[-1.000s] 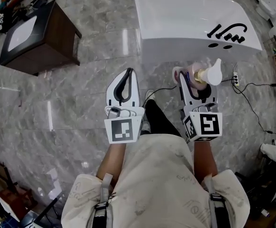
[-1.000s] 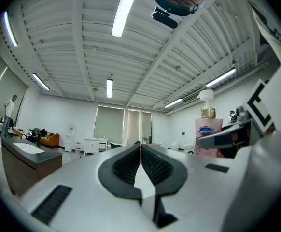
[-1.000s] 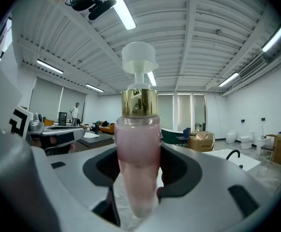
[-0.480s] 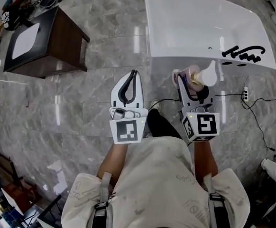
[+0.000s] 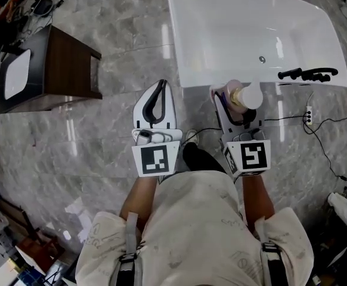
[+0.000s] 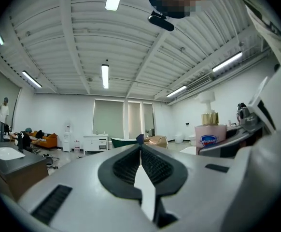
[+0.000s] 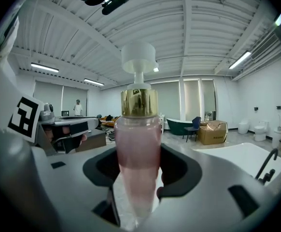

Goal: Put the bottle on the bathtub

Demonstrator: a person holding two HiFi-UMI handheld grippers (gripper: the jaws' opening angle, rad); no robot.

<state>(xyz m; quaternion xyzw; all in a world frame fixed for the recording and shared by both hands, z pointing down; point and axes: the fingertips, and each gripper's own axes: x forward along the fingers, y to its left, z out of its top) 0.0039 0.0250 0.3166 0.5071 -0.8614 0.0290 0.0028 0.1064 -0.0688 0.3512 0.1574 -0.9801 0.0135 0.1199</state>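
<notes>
A pink bottle (image 5: 239,94) with a gold collar and white pump stands upright between the jaws of my right gripper (image 5: 232,98), which is shut on its body. In the right gripper view the bottle (image 7: 137,144) fills the middle. The white bathtub (image 5: 221,34) lies just ahead, and the pump head overlaps its near rim in the head view. My left gripper (image 5: 161,88) is held level beside the right one over the marble floor, jaws closed together with nothing in them. From the left gripper view the bottle (image 6: 210,132) shows at the right.
A black faucet (image 5: 307,74) sits on the tub's right rim. A dark wooden cabinet (image 5: 54,70) with a white basin stands to the left. Cables and a power strip (image 5: 309,113) lie on the floor at the right. Clutter lines the picture's edges.
Both grippers have moved forward toward the bathtub with the bottle still held. The tub's near rim now lies right at the bottle, and the cabinet has slid left.
</notes>
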